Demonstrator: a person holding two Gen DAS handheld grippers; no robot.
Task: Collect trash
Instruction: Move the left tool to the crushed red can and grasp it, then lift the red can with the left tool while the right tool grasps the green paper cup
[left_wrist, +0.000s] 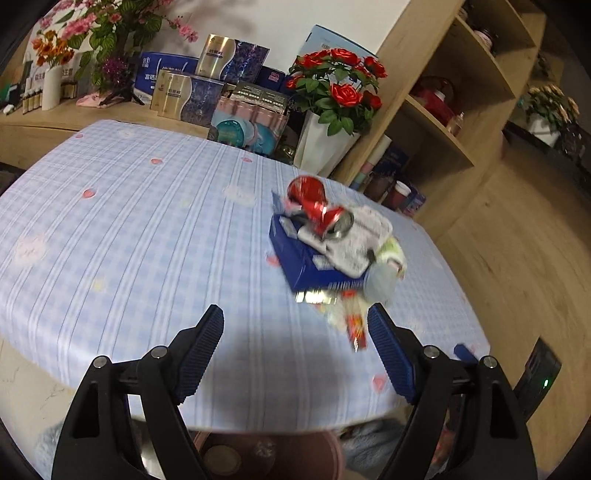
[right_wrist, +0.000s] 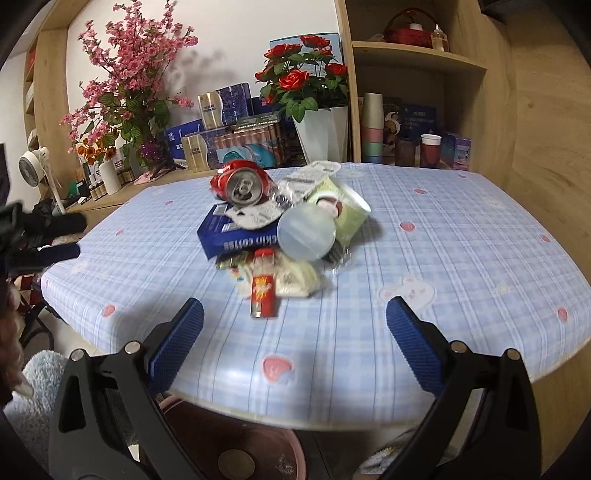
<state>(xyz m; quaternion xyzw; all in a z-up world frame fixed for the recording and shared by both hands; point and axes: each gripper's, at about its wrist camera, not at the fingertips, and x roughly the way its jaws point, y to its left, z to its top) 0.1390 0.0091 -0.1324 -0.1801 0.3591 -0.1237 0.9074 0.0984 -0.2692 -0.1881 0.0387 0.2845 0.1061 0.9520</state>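
Observation:
A pile of trash lies on the blue checked tablecloth (right_wrist: 461, 236): a crushed red can (right_wrist: 240, 186) on a blue box (right_wrist: 229, 236), a green cup (right_wrist: 343, 210) with a clear lid (right_wrist: 306, 232), white wrappers and a red packet (right_wrist: 263, 288). In the left wrist view the pile shows as the can (left_wrist: 314, 201), the box (left_wrist: 306, 258) and the red packet (left_wrist: 356, 328). My left gripper (left_wrist: 295, 325) is open and empty, left of and nearer than the pile. My right gripper (right_wrist: 295, 317) is open and empty, just short of the red packet.
A brown bin (right_wrist: 236, 454) stands under the table's near edge, also in the left wrist view (left_wrist: 258, 454). Behind the table are gift boxes (right_wrist: 221, 107), a white vase of red roses (right_wrist: 314, 110), pink flowers (right_wrist: 125, 92) and a wooden shelf unit (right_wrist: 417, 66). A fan (right_wrist: 37, 166) stands far left.

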